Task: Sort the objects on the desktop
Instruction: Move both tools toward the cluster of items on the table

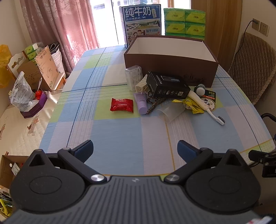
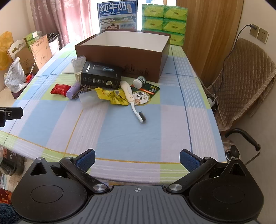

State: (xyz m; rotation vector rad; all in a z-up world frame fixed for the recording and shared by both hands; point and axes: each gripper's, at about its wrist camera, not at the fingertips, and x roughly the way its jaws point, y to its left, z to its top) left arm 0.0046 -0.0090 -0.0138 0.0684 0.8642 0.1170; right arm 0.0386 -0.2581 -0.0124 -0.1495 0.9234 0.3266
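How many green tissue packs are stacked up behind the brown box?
6 show: green tissue packs in two columns, three rows, standing behind the brown box, right of the milk carton. The box hides part of the bottom row; more may sit behind.
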